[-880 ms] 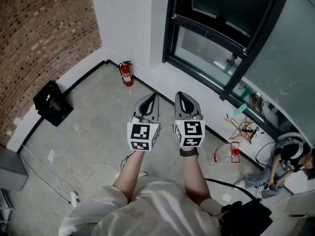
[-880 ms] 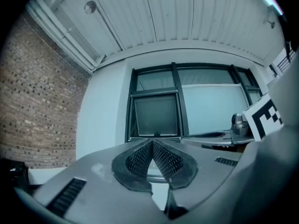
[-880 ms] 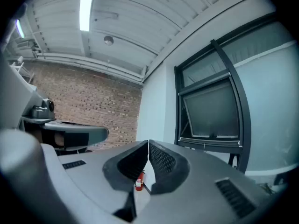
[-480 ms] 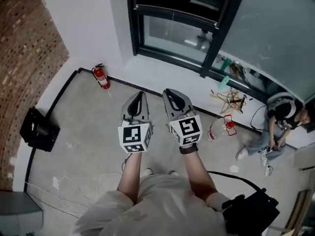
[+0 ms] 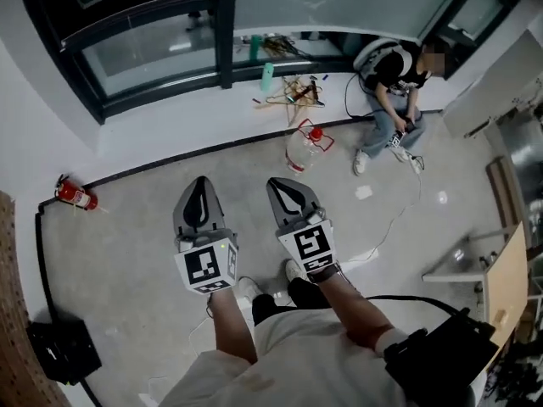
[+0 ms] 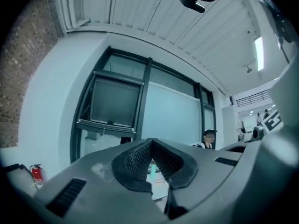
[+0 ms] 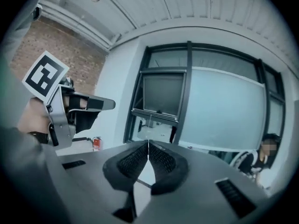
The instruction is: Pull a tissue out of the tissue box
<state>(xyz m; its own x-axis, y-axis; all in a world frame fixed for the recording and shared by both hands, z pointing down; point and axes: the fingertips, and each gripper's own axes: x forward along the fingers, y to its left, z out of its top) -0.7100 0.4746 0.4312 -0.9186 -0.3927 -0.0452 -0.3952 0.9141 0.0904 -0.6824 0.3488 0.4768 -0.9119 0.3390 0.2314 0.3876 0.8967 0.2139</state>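
1. The left gripper is held out level over the floor. In the left gripper view its two black ribbed pads meet at the tips, pressed together with nothing between them.
2. The right gripper hangs just beside it, tilted slightly down. Its jaws are likewise pressed together and pinch nothing.
3. Each gripper carries its marker cube at the rear, near the wearer's wrist, and the two grippers are apart and not touching.
4. The tissue box shows in none of the views.
5. Below the grippers lies a bare grey concrete floor, with a white cable trailing across it.
6. A red fire extinguisher stands at the foot of the white wall, near the corner with the brick wall.
7. A dark-framed window runs along the white wall.
8. On the floor beneath it sit a clear water jug with a red cap, a tangle of wire hangers and a green bottle.
9. A seated person is on the floor by the wall, right of the jug.
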